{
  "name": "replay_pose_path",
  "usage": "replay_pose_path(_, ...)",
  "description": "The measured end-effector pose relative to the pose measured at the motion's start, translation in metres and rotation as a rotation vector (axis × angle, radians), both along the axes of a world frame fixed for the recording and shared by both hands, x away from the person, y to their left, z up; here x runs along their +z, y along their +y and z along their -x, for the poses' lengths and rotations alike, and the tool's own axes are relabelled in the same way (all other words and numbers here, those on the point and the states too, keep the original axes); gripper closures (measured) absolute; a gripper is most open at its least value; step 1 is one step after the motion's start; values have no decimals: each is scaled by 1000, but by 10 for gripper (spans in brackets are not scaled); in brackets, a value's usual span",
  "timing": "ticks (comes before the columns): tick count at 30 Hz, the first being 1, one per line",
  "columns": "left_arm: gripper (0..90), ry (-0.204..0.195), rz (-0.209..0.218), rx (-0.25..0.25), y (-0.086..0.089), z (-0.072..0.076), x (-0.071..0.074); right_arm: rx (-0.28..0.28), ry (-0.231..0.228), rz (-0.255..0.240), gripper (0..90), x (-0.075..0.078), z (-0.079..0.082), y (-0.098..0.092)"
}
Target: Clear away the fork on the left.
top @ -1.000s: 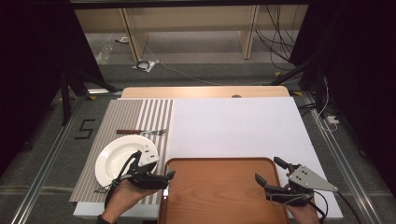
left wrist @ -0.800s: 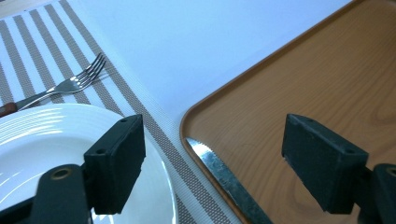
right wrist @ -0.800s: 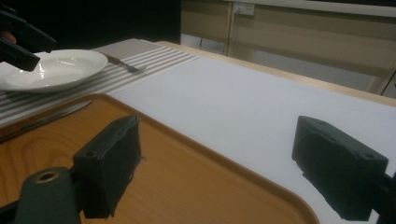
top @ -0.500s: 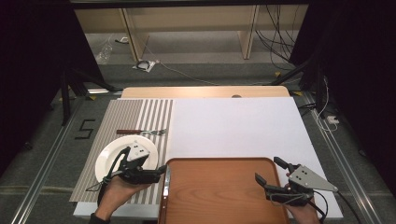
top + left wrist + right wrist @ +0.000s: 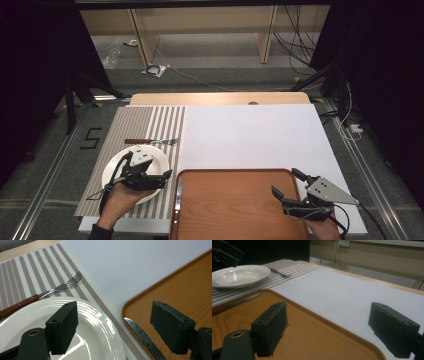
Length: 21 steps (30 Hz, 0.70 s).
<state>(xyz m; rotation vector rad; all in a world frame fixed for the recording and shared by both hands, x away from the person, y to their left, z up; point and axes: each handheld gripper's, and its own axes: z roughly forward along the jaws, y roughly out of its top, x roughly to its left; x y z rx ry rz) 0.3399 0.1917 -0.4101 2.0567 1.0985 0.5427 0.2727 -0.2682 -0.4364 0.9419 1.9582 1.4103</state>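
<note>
Wood: a brown tray [image 5: 235, 205] sits at the near edge of the table, on a white sheet [image 5: 250, 135] – its rim is raised and rounded at the corners.
Striped mat: a placemat [image 5: 150, 125] in grey and white bands lies left of the white sheet, its right edge just beside the tray.
Plate: a white plate [image 5: 157, 155] rests on the mat's near half, glossy and ringed in the left gripper view [image 5: 100, 325].
Fork: a fork [image 5: 150, 141] with a reddish wooden handle lies on the mat just beyond the plate, tines pointing toward the white sheet.
Knife: a knife [image 5: 178, 195] lies along the tray's left side, blade running near to far; I can't tell whether it rests inside the rim or on it.
Left gripper: the left gripper [image 5: 162, 176] hovers over the plate's right part – jaws spread wide, one above the plate, the other above the tray's corner, nothing between them.
Right gripper: the right gripper [image 5: 287, 184] is over the tray's near right corner, jaws wide apart and empty.
</note>
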Motion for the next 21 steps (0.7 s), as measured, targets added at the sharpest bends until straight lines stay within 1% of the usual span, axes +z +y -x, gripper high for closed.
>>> replay_pose_path(7, 228, -4, -48, 18, 7, -16, 5, -8, -3, -4, 164, 0, 0, 0)
replay_pose_path(13, 232, 11, -101, 21, 12, -35, 13, -8, -2, -4, 164, 0, 0, 0)
replay_pose_path(15, 235, 13, -114, 23, 14, -41, 15, -8, -3, -6, 164, 0, 0, 0)
replay_pose_path(21, 237, 38, -147, 32, 20, -63, 18, -9, -2, -7, 163, 1, 0, 0)
